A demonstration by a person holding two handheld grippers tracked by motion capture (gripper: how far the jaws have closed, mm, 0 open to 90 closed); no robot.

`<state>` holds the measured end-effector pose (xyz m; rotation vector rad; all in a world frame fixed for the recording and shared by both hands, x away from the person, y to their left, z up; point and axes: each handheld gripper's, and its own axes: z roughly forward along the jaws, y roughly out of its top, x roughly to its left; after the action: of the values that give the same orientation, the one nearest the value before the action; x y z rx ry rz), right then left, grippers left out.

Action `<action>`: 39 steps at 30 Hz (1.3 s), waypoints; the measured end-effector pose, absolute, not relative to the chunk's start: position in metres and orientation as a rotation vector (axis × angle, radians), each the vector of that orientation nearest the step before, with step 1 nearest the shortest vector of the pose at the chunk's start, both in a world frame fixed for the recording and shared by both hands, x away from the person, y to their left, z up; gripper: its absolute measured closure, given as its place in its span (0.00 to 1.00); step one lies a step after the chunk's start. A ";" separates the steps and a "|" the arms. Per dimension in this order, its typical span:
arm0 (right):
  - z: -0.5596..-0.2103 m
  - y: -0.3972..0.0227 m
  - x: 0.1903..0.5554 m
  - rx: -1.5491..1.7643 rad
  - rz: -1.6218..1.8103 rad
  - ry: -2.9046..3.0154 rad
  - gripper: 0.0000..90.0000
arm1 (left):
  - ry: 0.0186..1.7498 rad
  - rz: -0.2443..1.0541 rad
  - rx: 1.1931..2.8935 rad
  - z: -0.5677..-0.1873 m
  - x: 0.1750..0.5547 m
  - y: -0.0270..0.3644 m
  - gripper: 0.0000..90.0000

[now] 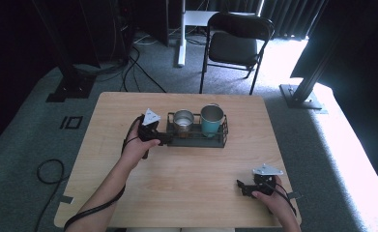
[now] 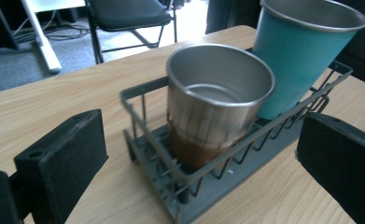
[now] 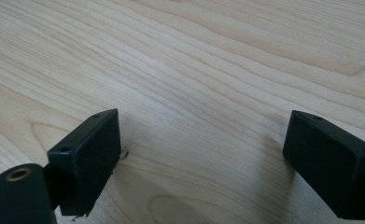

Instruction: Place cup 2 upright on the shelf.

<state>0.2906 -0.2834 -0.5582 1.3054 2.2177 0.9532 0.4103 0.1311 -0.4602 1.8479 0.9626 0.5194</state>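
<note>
Left gripper [image 1: 163, 138] jaws spread wide, at left end of wire rack [image 1: 221, 140], holding nothing | rack mid-table [image 1: 177, 183], carrying steel cup [image 2: 217, 100] and teal cup [image 2: 297, 60], upright, side by side | right gripper [image 1: 239, 185] jaws wide, low over bare wood near front right, well apart from rack.

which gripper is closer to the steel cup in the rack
Left. The left gripper sits open at the rack's left end, right beside the steel cup. The right gripper is open over bare table near the front right corner, well away from it.
</note>
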 end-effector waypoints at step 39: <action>-0.558 -0.283 0.291 1.306 0.953 2.218 0.12 | 1.105 0.520 1.869 -0.498 0.371 0.195 0.03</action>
<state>0.2907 -0.2835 -0.5582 1.3063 2.2182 0.9534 0.3710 0.1953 -0.4983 1.8690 1.1045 0.5195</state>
